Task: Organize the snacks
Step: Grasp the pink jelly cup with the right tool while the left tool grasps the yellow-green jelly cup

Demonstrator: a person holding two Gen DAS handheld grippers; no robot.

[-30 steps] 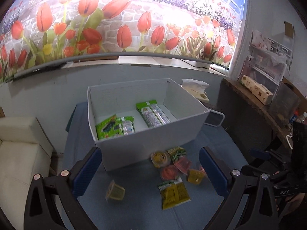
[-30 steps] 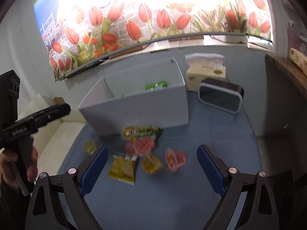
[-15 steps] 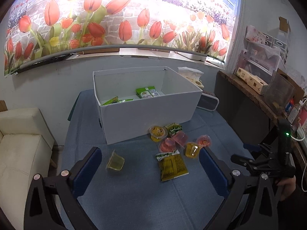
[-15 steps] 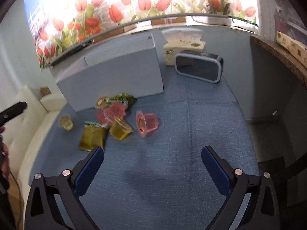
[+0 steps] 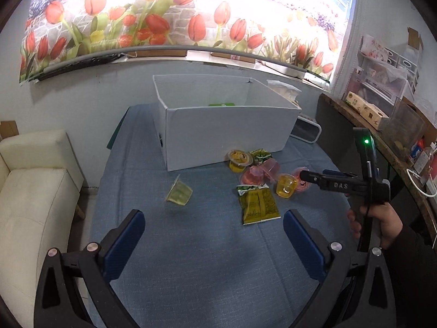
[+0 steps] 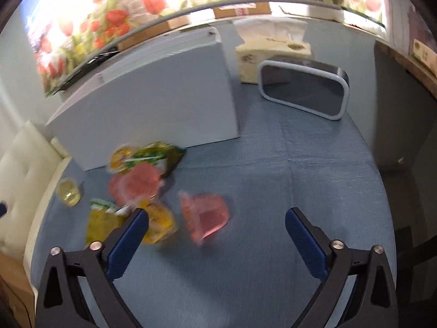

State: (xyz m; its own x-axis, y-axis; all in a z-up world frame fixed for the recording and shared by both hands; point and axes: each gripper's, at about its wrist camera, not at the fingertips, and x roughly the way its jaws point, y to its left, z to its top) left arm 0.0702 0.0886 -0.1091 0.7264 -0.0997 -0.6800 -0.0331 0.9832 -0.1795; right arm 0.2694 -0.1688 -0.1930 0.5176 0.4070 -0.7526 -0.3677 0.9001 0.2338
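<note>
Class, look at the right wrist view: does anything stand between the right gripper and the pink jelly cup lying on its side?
Nothing visible does. The pink jelly cup lies just ahead of the open right gripper, bare cloth between.

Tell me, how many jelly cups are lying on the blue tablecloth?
6: a pale green cup lying alone at left, a yellow-lidded cup by the white box, two pink cups mid-cluster, an orange cup, and another pink cup farthest right. More may be hidden.
</note>
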